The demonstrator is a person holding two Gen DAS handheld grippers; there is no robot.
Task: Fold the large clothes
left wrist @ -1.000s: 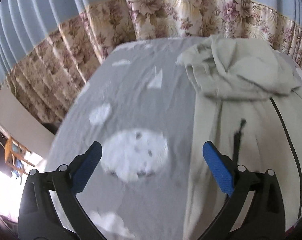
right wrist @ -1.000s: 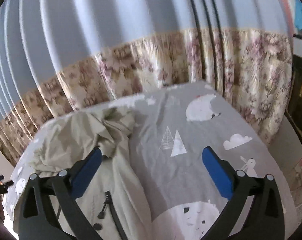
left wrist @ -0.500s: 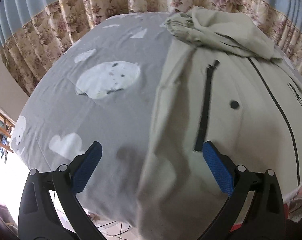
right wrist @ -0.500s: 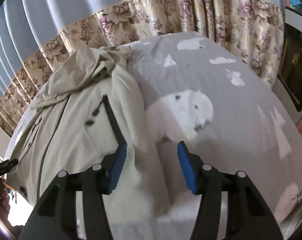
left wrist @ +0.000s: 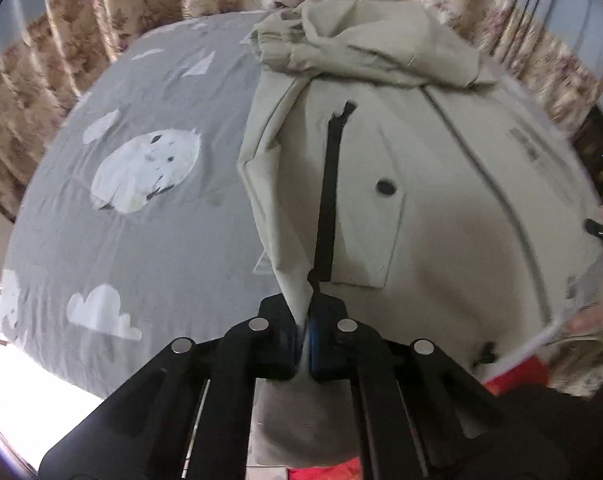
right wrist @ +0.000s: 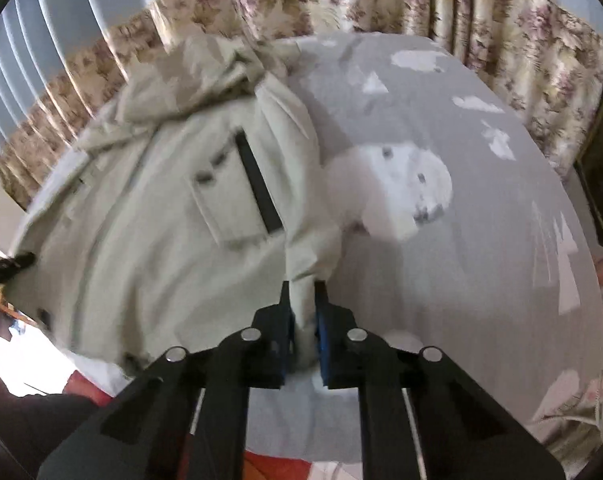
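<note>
Left gripper [left wrist: 306, 326] is clamped on the jacket [left wrist: 421, 208] hem at 6 o'clock, right gripper [right wrist: 303, 320] closing on the opposite edge; the right pinch looks shallow, though blur obscures it, so fabric may slip on lifting.

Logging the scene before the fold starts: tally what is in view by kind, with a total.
Beige jackets: 1, the jacket spread on the bed
Grey printed bedsheets: 1, the bedsheet
Floral curtains: 1, the curtain behind the bed
Grippers: 2, the left gripper and the right gripper, each with jacket fabric between its fingers
Total: 5
</note>
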